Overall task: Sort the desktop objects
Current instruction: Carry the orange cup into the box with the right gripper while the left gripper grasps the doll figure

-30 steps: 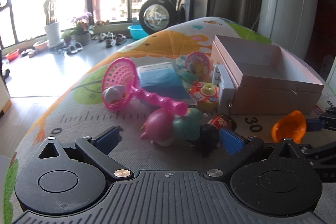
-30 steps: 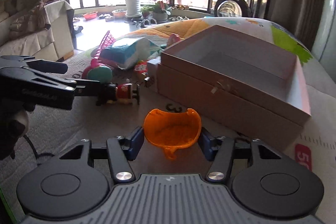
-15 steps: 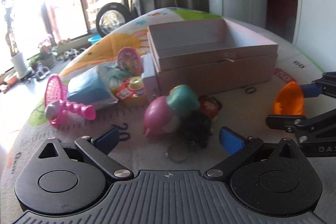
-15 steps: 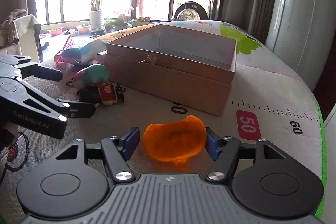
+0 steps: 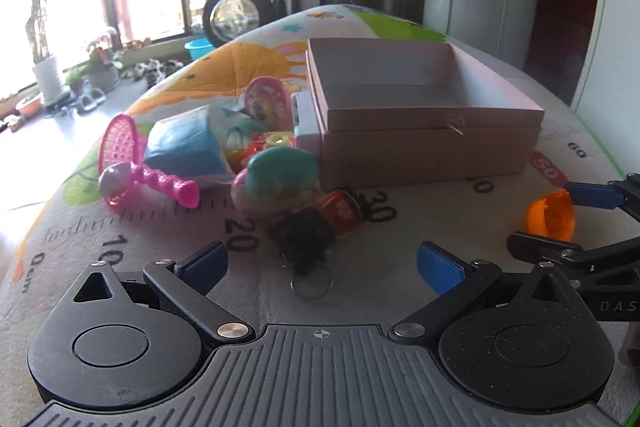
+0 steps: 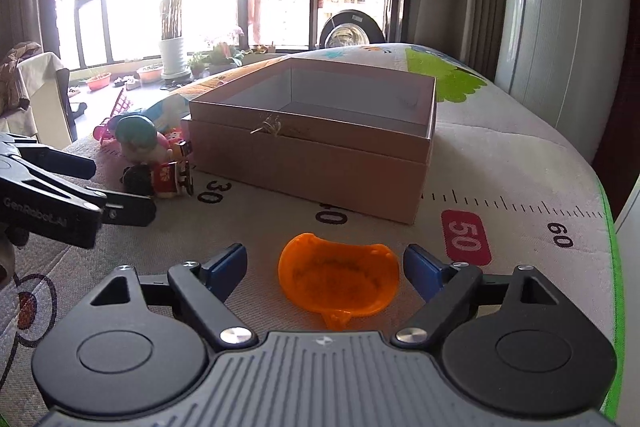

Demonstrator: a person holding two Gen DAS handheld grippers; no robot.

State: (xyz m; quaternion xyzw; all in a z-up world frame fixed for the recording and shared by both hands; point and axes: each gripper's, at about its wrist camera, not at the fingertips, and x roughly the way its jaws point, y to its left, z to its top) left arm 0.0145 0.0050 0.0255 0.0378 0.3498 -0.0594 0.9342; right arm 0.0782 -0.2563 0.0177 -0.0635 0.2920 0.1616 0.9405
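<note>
An open pink cardboard box (image 5: 424, 115) (image 6: 320, 143) stands on the play mat. My left gripper (image 5: 322, 263) is open; a black-haired keychain doll (image 5: 308, 235) with a key ring lies between its fingers. Behind it lie a pink-and-teal plush toy (image 5: 276, 179) and a red figure (image 5: 342, 211). My right gripper (image 6: 324, 267) is open, with an orange plastic shell (image 6: 340, 283) lying on the mat between its fingers, clear of both pads. The shell also shows in the left wrist view (image 5: 550, 217).
A pink toy racket (image 5: 132, 155), a blue packet (image 5: 188, 147), a round pink toy (image 5: 266, 97) and small bright toys are piled left of the box. The mat's green edge (image 6: 612, 267) runs at the right. Windows and plants lie beyond.
My right gripper has opened, and the orange shell now rests loose on the mat. My left gripper has swung back towards the black-haired doll, which now lies between its fingers.
</note>
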